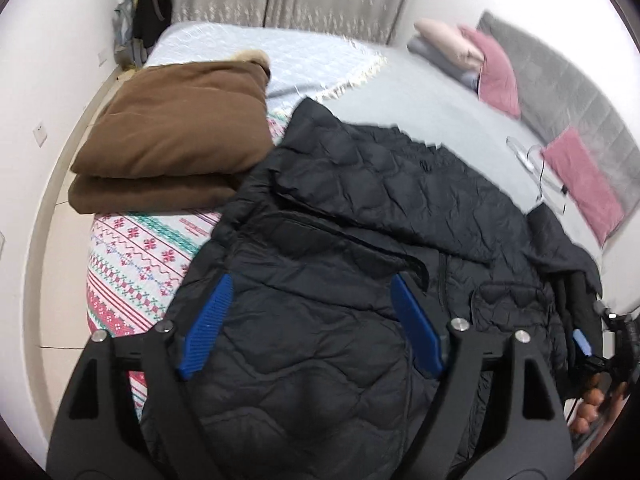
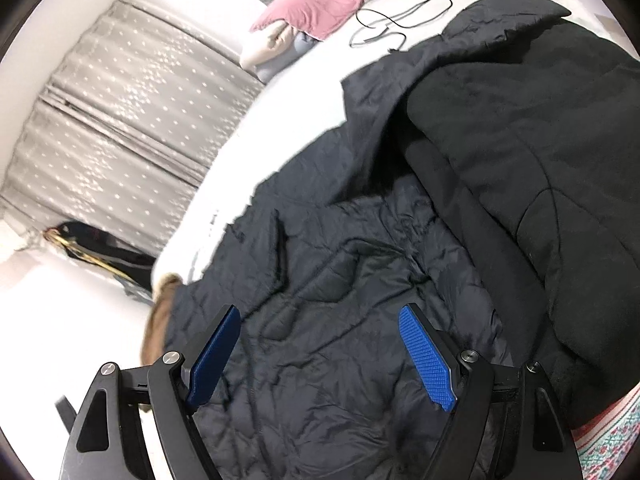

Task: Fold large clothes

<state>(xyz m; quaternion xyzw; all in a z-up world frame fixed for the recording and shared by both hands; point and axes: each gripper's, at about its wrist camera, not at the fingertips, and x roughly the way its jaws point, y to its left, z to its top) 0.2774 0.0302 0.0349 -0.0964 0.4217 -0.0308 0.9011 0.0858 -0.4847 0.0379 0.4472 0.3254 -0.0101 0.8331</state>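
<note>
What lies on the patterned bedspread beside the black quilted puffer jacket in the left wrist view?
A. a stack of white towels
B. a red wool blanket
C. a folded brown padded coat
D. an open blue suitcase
C: a folded brown padded coat rests on the patterned bedspread, left of the black quilted puffer jacket.

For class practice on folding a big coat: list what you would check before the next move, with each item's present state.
1. Left claw open, nothing gripped: ok.
2. Right claw open, nothing gripped: ok.
3. Black quilted jacket lying flat: not ok, still rumpled.
4. Second black garment clear of the jacket: not ok, overlaps it.
5. Brown folded coat set aside: ok.
6. Cable clear of the jacket: cannot tell.
</note>
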